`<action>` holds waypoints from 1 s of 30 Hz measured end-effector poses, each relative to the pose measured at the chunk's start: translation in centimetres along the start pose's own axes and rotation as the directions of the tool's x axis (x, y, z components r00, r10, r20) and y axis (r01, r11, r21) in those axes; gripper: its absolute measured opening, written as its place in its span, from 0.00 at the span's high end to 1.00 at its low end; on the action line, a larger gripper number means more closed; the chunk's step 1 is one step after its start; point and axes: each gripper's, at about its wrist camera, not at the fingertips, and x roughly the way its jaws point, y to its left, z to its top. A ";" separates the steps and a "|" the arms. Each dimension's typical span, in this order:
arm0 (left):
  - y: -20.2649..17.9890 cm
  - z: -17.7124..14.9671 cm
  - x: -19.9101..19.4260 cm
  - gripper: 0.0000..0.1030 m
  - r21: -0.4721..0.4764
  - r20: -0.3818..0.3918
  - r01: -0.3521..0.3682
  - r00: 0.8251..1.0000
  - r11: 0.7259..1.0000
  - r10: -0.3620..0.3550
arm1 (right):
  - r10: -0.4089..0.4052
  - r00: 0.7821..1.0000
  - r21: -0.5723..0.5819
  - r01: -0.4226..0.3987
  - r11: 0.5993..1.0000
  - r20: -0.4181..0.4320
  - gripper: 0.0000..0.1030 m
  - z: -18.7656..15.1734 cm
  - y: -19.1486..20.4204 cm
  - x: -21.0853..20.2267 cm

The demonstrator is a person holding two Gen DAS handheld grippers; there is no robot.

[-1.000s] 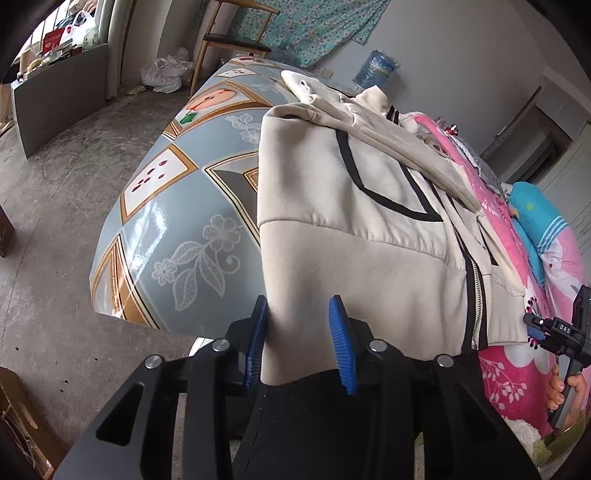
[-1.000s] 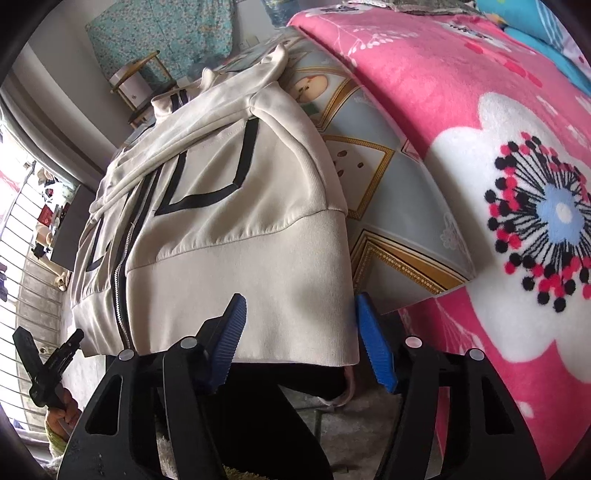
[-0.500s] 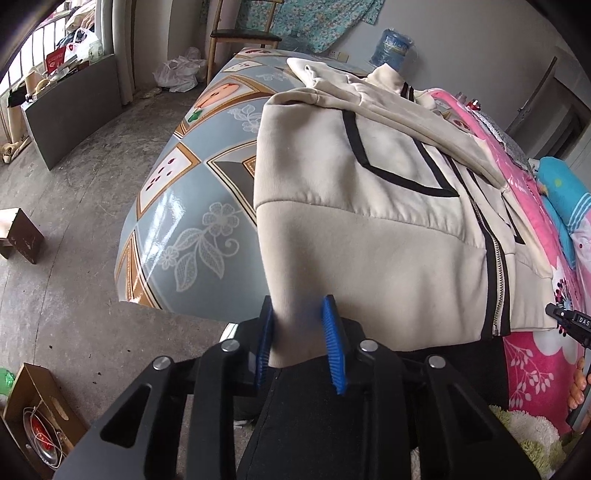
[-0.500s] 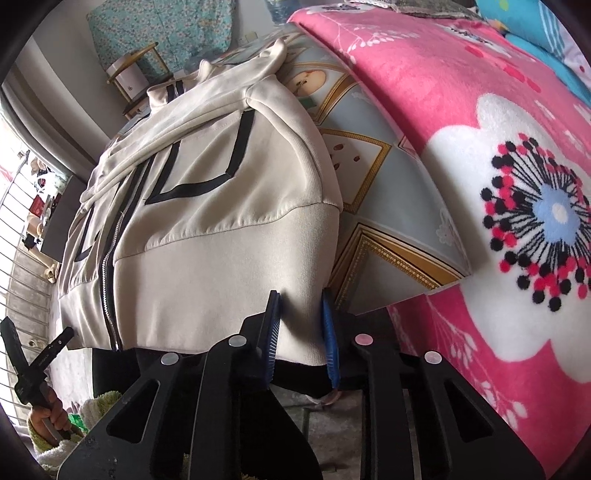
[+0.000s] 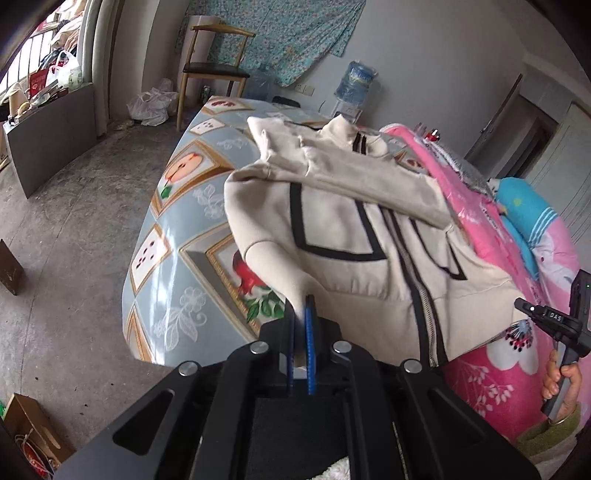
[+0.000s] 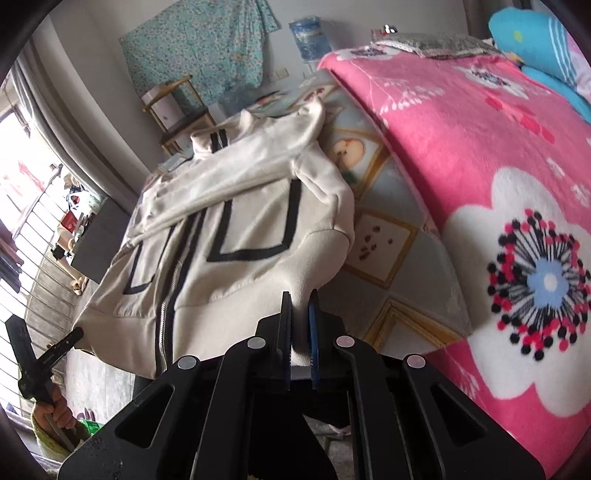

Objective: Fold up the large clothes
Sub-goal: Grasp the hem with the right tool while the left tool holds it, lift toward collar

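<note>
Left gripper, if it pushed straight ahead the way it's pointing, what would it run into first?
The cream jacket itself: the left gripper is shut on its hem, so the raised body fabric lies directly ahead. Beyond that is probably the patterned tablecloth, though depth is hard to judge.

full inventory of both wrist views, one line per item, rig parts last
jacket: 1, cream with black lines and a front zip, on the table, hem corners lifted
table: 1, blue-grey cloth with fruit and flower prints, under the jacket
blanket: 1, pink with white flowers, beside the table
pillow: 1, blue, far end of the blanket
chair: 1, wood with dark seat, by the far wall
water jug: 1, blue, by the far wall
wall cloth: 1, teal floral, hung on the wall
cardboard box: 1, brown, on the floor
left gripper: 1, black with blue pads, shut on the jacket hem
right gripper: 1, black with blue pads, closing on the other hem corner
</note>
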 end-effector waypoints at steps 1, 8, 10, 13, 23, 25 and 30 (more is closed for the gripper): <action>-0.1 1.0 -0.1 0.96 -0.006 0.015 0.013 1.000 1.000 -0.012 | 0.012 1.000 -0.013 -0.012 1.000 0.013 0.93 0.9 0.4 0.0; 2.1 9.6 3.1 0.96 -0.125 0.068 0.062 0.996 0.990 -0.053 | 0.070 0.993 -0.053 -0.066 0.996 0.090 0.93 9.5 2.2 3.0; 3.0 11.9 5.2 0.95 -0.165 0.060 0.070 0.996 0.984 -0.061 | 0.096 0.992 0.002 -0.096 0.995 0.077 0.92 11.8 1.5 5.1; 4.0 14.4 8.5 0.92 -0.186 0.042 0.048 0.998 0.981 -0.041 | 0.112 0.992 0.119 -0.118 0.986 0.051 0.83 14.4 -0.7 8.9; 6.3 13.4 7.8 0.60 -0.204 0.083 -0.014 0.996 0.979 0.032 | 0.088 0.996 0.243 -0.087 0.966 0.008 0.39 12.4 -4.6 10.7; 6.2 11.9 7.0 0.52 -0.194 0.058 0.001 0.998 0.981 0.011 | 0.086 0.996 0.237 -0.081 0.968 -0.010 0.30 10.9 -4.6 9.7; 4.8 7.1 7.7 0.33 -0.247 -0.060 0.145 0.985 0.958 -0.165 | 0.139 0.986 0.246 -0.113 0.963 -0.092 0.18 7.0 -3.7 8.9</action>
